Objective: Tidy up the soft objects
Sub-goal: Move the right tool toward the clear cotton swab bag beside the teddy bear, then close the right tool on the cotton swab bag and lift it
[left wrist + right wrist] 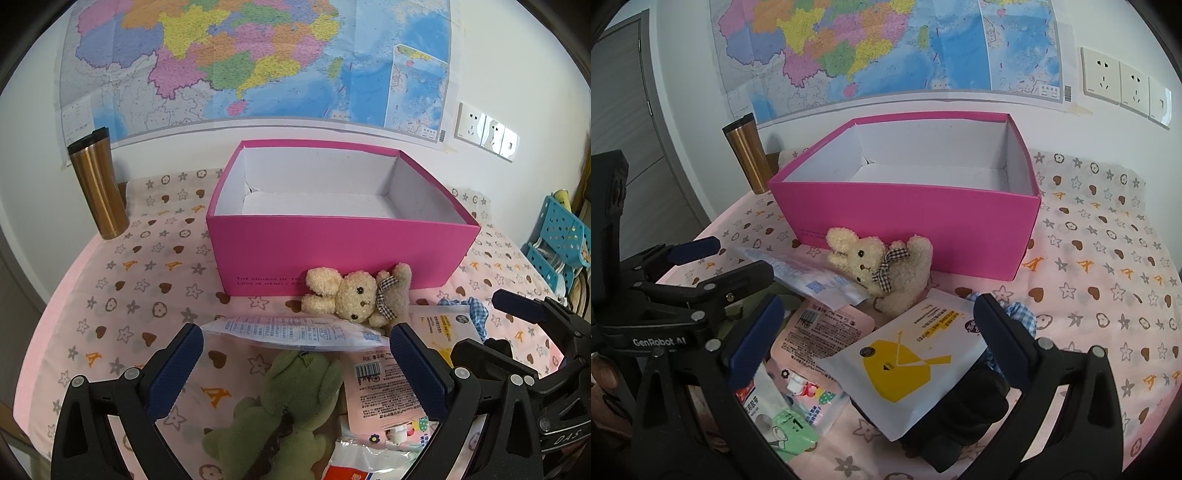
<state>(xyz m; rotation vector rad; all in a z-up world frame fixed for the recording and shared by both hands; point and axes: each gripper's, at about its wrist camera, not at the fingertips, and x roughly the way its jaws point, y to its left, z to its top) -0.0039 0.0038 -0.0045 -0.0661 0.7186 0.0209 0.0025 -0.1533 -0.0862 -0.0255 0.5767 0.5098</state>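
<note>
While both jaws are gaping, I am holding the left gripper (295,354) over the green plush (284,402), lying between its 2 fingers, and the right gripper (879,325) over the white-and-yellow packet (905,365); the cream bear (882,266) is leaning against the pink box (905,225), farther off.

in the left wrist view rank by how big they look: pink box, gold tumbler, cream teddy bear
1. pink box
2. gold tumbler and cream teddy bear look about alike; the bear lies nearer the camera, so I will not rank them.
</note>
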